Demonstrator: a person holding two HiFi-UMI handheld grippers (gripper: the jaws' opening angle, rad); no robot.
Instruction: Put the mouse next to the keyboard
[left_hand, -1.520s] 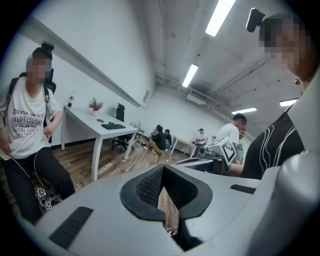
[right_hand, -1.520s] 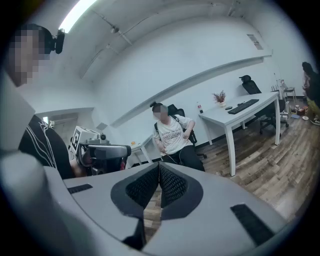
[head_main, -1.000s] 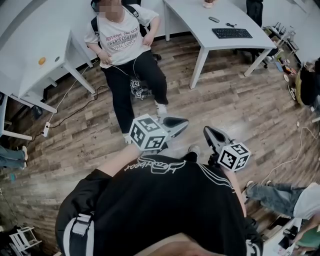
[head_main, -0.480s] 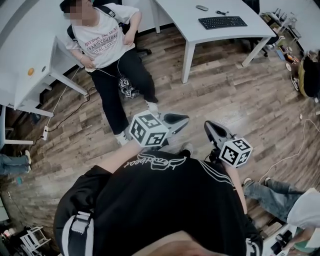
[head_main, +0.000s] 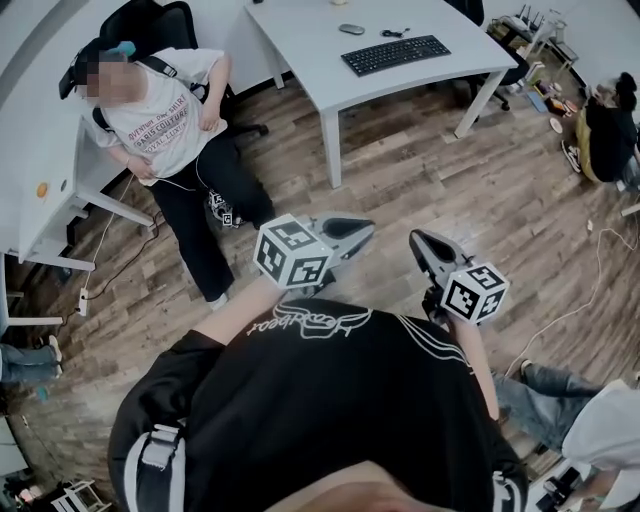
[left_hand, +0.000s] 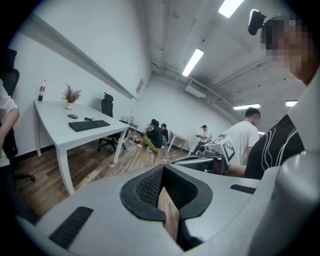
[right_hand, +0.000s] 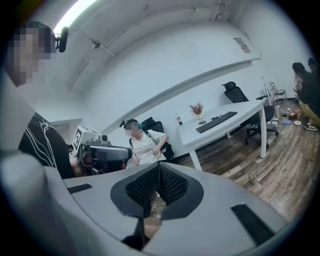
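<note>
A black keyboard lies on a white table far ahead, with a small dark mouse behind it, apart from it. The left gripper view shows the same keyboard and mouse on the table; in the right gripper view the keyboard is far off. My left gripper and right gripper hang in front of my chest, over the wooden floor, well short of the table. Both are shut and hold nothing.
A person in a white T-shirt sits on a black chair at the left, legs stretched toward me. Another person crouches at the far right. A second white desk stands at the left. A bottle and a vase stand on the table.
The view has swung right: the table with the keyboard and the seated person have slid left in the head view. Both grippers stay shut in front of my chest.
</note>
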